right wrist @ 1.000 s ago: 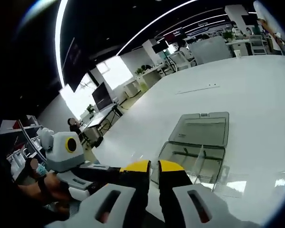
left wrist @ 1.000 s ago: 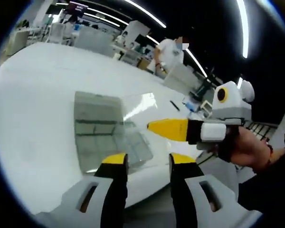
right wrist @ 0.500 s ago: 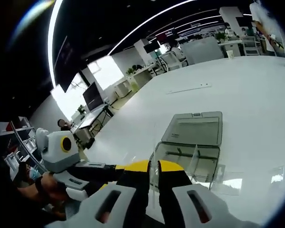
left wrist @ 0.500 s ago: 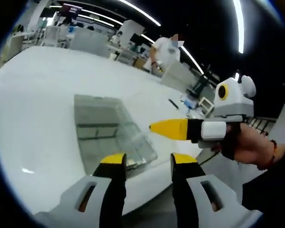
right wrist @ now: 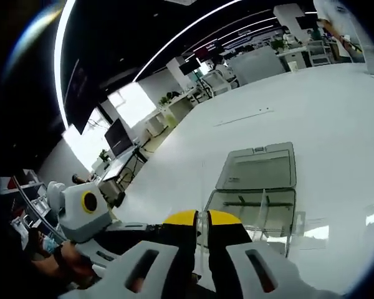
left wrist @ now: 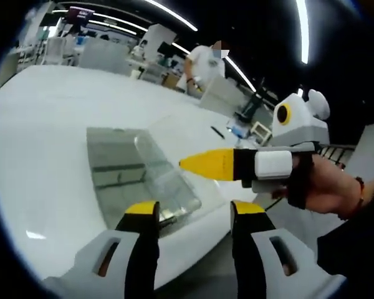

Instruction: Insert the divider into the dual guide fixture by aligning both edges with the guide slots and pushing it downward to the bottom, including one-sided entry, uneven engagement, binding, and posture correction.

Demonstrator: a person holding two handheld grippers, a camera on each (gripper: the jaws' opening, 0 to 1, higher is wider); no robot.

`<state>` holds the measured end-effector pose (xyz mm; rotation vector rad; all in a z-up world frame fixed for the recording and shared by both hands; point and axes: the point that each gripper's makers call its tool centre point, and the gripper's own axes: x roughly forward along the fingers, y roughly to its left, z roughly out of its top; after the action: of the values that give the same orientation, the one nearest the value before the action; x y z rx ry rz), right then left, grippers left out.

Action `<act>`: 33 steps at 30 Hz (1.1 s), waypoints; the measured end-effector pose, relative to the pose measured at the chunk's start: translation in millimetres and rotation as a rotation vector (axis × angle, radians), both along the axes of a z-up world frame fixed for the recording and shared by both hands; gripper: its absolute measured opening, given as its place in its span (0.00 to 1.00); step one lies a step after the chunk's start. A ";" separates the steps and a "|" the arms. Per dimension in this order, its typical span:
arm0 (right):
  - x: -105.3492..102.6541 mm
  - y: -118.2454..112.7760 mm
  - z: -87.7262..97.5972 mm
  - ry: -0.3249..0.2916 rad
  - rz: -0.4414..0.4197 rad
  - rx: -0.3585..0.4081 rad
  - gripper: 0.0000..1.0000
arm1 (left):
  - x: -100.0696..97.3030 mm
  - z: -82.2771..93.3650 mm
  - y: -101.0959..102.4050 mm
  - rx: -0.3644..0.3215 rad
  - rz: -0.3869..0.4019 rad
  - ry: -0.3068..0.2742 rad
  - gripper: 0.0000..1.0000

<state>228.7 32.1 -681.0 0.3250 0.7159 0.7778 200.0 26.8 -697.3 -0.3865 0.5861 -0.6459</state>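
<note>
Describer: Over the last second the right gripper [left wrist: 182, 164] carried the clear divider [left wrist: 161, 163] in from the fixture's near edge until its yellow tips hung over the open tray.

Listener: Where was the divider, exactly?

Describer: It was pinched between the right gripper's jaws, which were clamped almost together on its thin edge. It was held above the dual guide fixture [left wrist: 121, 171] and had not yet entered the slots. In the right gripper view it rose edge-on from between the jaws [right wrist: 202, 198], so faint that its outline was hard to follow.

Listener: And the other gripper?

Describer: The left gripper [left wrist: 190, 215] had its jaws spread wide with nothing between them. It waited at the near side of the fixture, which sat with its lid folded back flat on the white table [left wrist: 37, 124].

Listener: How would the divider likely handle?

Describer: It looked like a light, stiff, glossy plastic sheet, so probably slippery in the pads and apt to twist if gripped at one corner. My judgement was that a hold at the middle of the top edge would keep both sides level, and the free gripper could steady the light tray against tipping
</note>
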 end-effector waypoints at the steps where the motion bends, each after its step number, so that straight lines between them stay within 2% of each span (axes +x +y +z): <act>1: -0.2 -0.3 -0.2 0.006 -0.004 0.004 0.01 | 0.6 -0.7 -0.5 0.002 0.000 0.002 0.45; 7: -3.9 0.3 -2.4 0.024 -0.007 0.005 0.01 | 6.0 -6.9 -1.1 0.017 0.034 0.020 0.45; 11: -7.1 0.9 -4.1 0.042 0.004 -0.007 0.01 | 6.6 -13.7 5.7 0.034 0.055 0.042 0.37; 13: -6.7 0.8 -4.0 0.034 0.010 -0.016 0.01 | 6.9 -12.1 8.9 0.014 0.066 0.040 0.36; 17: -6.0 -1.2 -7.2 0.068 -0.009 -0.027 0.01 | 6.7 -10.0 9.4 -0.008 0.062 0.040 0.35; 22: -4.6 -3.5 -14.1 0.103 -0.014 -0.074 0.00 | 6.8 -10.0 13.1 -0.015 0.066 0.045 0.37; 25: -2.4 -3.4 -16.0 0.130 -0.017 -0.077 0.00 | 5.6 -8.6 15.9 -0.018 0.066 0.040 0.38; 33: 5.7 1.2 -24.6 0.196 -0.014 -0.112 0.00 | 1.1 -8.3 28.9 0.010 0.057 0.028 0.41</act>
<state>234.4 33.3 -705.6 0.3065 0.9369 0.6953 201.1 55.7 -705.6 -0.4022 0.6025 -0.5838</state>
